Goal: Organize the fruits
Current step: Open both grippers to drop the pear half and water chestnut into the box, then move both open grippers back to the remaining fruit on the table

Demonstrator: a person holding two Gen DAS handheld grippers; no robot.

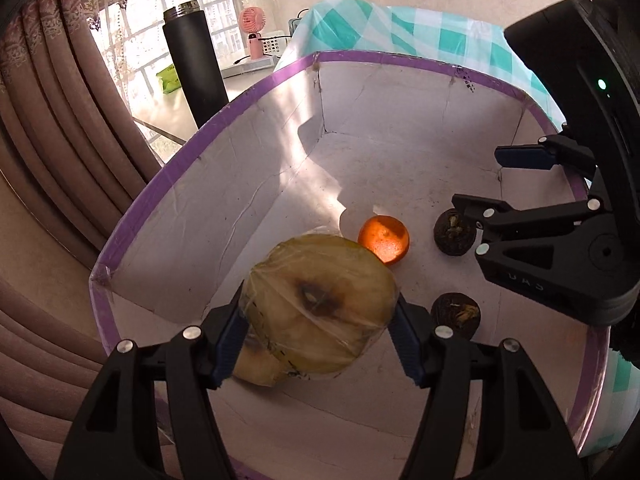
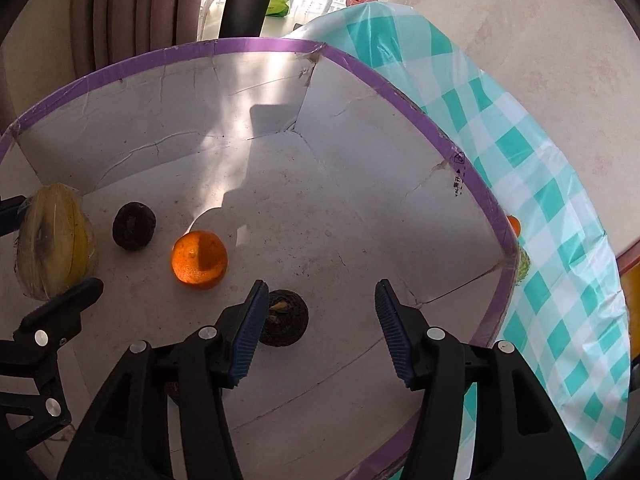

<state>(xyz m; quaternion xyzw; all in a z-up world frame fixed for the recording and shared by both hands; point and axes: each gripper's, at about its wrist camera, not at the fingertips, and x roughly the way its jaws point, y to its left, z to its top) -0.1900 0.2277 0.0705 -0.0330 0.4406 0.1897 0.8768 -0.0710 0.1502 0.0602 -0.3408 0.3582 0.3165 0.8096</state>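
White cardboard box (image 1: 224,184), purple-rimmed, on a checked cloth (image 2: 560,208); inside lie an orange (image 2: 199,259) and two dark wrinkled fruits (image 2: 133,225). The left gripper (image 1: 318,332) clamps a yellow, film-wrapped, bruised melon (image 1: 316,304) over the box floor. The right gripper (image 2: 320,336) is parted, empty.

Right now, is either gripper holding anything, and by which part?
The left gripper holds the wrapped yellow fruit by its two opposite sides, over the box. The right gripper is open, holding nothing.
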